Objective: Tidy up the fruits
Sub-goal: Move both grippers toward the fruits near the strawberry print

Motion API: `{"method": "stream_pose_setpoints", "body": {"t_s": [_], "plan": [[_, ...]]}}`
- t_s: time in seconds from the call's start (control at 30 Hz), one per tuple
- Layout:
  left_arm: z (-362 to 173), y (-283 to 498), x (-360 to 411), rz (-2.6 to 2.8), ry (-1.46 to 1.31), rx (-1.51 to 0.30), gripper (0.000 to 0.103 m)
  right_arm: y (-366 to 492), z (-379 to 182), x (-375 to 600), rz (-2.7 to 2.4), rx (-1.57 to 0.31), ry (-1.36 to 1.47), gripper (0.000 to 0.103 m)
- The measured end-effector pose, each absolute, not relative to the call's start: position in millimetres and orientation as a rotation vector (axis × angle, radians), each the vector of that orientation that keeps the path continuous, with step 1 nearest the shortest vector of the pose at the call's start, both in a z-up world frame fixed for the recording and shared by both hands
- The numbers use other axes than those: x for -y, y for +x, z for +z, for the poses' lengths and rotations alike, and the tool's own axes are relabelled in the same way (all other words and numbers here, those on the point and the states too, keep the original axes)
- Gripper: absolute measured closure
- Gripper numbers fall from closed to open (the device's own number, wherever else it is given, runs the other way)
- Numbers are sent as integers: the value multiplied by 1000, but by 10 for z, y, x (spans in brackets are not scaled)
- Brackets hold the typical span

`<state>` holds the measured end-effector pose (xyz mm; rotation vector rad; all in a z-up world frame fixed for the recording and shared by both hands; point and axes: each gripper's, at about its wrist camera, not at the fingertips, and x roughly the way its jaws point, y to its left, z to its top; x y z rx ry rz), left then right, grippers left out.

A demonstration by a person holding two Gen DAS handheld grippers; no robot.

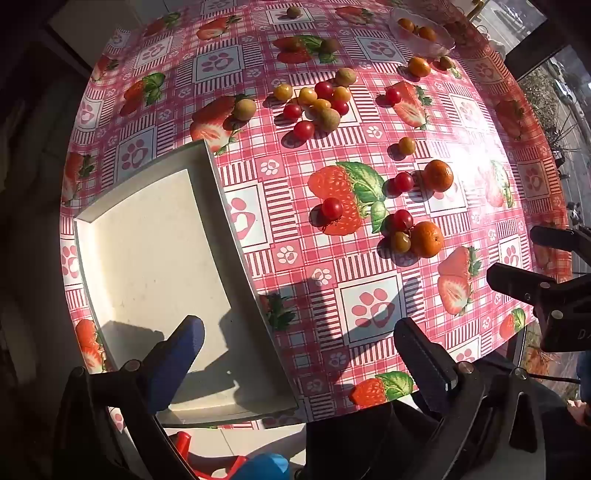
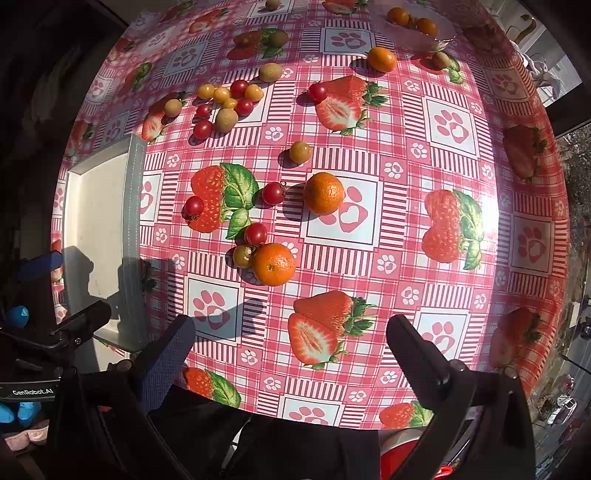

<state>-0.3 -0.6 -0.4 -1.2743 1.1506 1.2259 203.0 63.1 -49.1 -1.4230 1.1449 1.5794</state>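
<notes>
Both the left gripper [image 1: 299, 343] and the right gripper [image 2: 291, 339] are held wide open above the table [image 2: 461, 122], with nothing gripped. The white tray [image 1: 147, 258] is partly hidden by the left gripper. Oranges [image 2: 324, 193] and tomatoes [image 2: 273, 193] are scattered beyond; the far glass bowl [image 2: 439, 35] is cut off.

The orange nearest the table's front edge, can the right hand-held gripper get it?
Probably yes. The right hand-held gripper is open above bare tablecloth, with nothing between it and that orange. A yellowish tomato touches its side and may get bumped.
</notes>
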Motion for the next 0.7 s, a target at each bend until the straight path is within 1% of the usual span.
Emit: {"method": "stream_pose_setpoints", "body": {"t_s": [0.43, 0.53, 0.57, 0.7], "plan": [[-179, -75, 6, 1256, -1349, -1169, 0, 2177, -598, -619, 1547, -1180, -1391, 0], [-196, -45, -12, 1256, -1353, -1170, 0, 2208, -606, -633, 1540, -1158, -1378, 0], [-209, -52, -39, 1246, -1347, -1137, 0, 2215, -610, -638, 1537, -1154, -1377, 0], [-223, -18, -76, 1243, -1341, -1145, 0, 2243, -625, -650, 1523, -1143, -1382, 0]]}}
